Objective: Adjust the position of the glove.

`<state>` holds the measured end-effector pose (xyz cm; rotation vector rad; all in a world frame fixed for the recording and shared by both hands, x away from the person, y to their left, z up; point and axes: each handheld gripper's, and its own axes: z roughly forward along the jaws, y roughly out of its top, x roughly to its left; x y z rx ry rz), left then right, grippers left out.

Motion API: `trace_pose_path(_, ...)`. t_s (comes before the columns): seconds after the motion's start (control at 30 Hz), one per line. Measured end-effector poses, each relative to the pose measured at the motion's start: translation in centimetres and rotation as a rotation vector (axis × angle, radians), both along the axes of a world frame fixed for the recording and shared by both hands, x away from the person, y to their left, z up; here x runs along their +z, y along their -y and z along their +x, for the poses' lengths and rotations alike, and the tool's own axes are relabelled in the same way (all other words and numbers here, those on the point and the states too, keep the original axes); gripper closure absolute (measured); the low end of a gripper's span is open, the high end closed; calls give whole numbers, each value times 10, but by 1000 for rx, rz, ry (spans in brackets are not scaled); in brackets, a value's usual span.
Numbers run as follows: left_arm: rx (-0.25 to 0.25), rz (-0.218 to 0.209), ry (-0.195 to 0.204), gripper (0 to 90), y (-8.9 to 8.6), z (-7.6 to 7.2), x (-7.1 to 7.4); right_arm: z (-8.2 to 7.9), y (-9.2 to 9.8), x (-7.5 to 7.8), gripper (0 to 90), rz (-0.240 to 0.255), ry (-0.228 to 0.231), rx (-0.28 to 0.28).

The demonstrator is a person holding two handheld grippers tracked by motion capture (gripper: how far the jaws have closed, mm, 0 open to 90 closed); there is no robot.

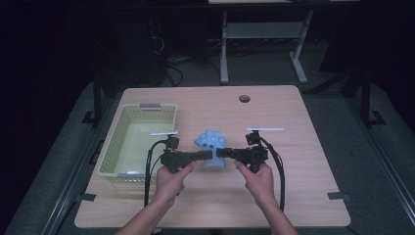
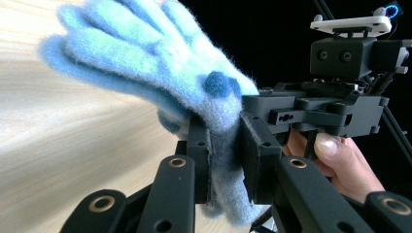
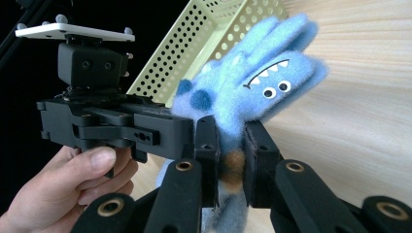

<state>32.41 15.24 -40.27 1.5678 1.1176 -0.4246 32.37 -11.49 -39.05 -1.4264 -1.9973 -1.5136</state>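
Fuzzy blue glove [image 1: 210,147] w/ a monster face (white eyes, toothy mouth, darker blue spots) sits between the two grippers over the middle of the wooden table [image 1: 293,191], just right of the basket; can't tell from the high view if it's lifted off the wood or resting on it. Left gripper [image 1: 208,155] comes at it from the left, right gripper [image 1: 220,152] from the right, tips nearly meeting at the glove's lower part. Left gripper view: its two black jaws are clamped on the glove's cuff end [image 2: 223,160], fabric squeezed between the pads, glove fingers fanning up & to the left over the tabletop [image 2: 73,145]; right gripper's body & the person's hand on its trigger sit just behind, at right. Right gripper view: jaws likewise pinched on the glove [image 3: 252,92] near the cuff, a brownish patch showing in the gap, face side toward the camera, fingers pointing up-right; left gripper & the hand holding it at left. So both grippers are closed on the glove, side by side, close to touching. Pale yellow-green perforated basket [image 1: 117,147] stands on the table's left part, near the left gripper, nothing seen in it. Person's left hand [image 1: 171,181] & right hand [image 1: 257,178] enter from the bottom edge, black cables looping off each gripper.
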Motion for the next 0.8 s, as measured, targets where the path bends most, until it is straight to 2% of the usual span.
trace_pose_path(0.2, 4, -4, -9, 754, -7, 1, 2, 2, -7, 2, 787, -2, -8, 9)
trace_pose_path(0.47, 9, -12, -3, 754, -13, 5, 1, 8, -14, 4, 789, -22, -2, 15)
trace_pose_path(0.8, 10, -13, 3, 756, -21, 6, 7, 10, -21, 11, 792, -18, 1, 27)
